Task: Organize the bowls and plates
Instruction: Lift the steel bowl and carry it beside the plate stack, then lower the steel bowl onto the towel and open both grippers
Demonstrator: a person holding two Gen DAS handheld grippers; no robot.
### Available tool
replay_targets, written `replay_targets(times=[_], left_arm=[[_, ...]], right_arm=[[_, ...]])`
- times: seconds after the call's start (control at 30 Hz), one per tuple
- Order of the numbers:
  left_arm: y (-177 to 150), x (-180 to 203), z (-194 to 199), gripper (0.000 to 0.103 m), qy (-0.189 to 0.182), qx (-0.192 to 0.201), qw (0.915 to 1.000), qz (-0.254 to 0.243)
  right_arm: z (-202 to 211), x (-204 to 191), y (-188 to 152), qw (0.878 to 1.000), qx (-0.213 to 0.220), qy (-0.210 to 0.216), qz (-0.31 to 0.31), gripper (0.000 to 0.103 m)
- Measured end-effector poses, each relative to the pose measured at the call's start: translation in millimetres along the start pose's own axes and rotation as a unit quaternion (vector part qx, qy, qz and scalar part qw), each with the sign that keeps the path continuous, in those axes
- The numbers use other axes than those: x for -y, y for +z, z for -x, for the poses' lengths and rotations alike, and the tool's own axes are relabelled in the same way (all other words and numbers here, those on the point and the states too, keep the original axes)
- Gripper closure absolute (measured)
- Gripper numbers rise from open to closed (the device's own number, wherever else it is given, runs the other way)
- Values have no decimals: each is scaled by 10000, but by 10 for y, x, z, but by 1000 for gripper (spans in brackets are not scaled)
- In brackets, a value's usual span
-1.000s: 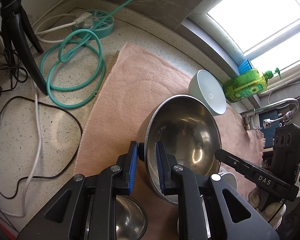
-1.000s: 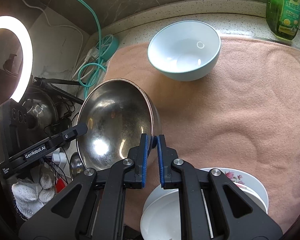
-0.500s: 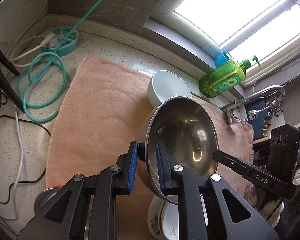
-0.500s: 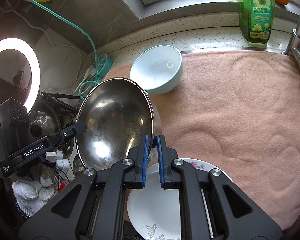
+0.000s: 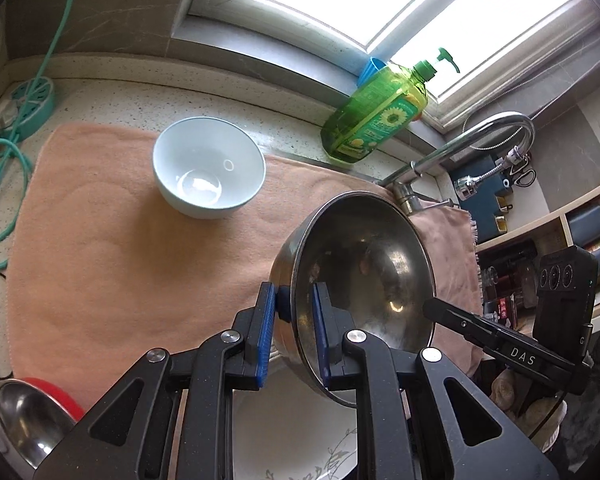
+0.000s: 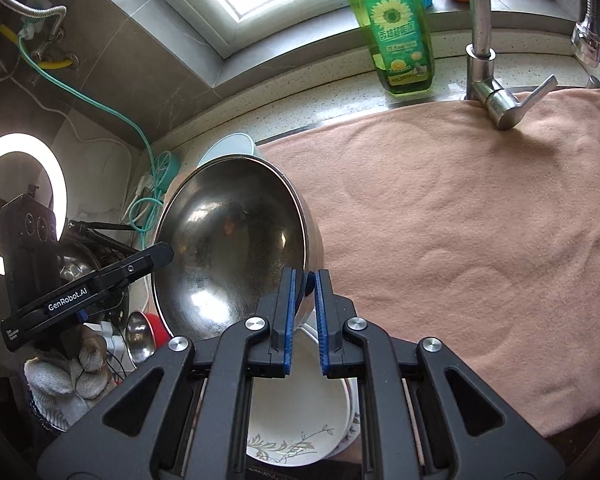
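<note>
steel bowl: a large metal bowl, held in the air and tilted, above the pink towel and the white plates. both grippers hold it, one at each side of the rim.
left gripper: its blue pads are clamped on the near rim of the steel bowl, one pad inside and one outside the wall.
right gripper: its blue pads are pressed together on the rim at the other side of the same bowl, with only the thin wall between them.
pink towel: it is spread flat over the speckled counter, up to the tap.
light blue bowl: it stands upright and empty on the towel, toward the window side, apart from the steel bowl.
white plates: a stack with a leaf pattern, at the near edge of the towel, below the grippers.
soap bottle: green, with a sunflower label, standing on the counter by the window sill, near the tap.
small steel bowl: it sits at the near left corner, next to something red.
ring lamp: lit, at the left side in the right wrist view.
</note>
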State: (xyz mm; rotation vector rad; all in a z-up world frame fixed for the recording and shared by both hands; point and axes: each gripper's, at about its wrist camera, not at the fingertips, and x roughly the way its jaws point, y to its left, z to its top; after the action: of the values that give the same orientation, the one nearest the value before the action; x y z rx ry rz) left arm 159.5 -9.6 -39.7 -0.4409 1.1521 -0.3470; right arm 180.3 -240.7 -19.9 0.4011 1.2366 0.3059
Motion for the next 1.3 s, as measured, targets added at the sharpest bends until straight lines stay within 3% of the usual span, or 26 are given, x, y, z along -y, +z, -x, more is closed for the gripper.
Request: replay_targets(times=[0.3, 0.67, 1.3], left_arm=[[-91, 502, -436, 88, -146, -414, 9984, -352], [-289, 897, -873, 88, -152, -875, 9942, -600], [-533, 944, -1062, 88, -31, -1225, 9892, -800]], right_arm=[[221, 615, -91, 9987, 108, -300, -393, 93], [202, 1209, -222, 9950, 21, -562, -827, 93], [100, 1339, -403, 9945, -130, -608, -838, 93]])
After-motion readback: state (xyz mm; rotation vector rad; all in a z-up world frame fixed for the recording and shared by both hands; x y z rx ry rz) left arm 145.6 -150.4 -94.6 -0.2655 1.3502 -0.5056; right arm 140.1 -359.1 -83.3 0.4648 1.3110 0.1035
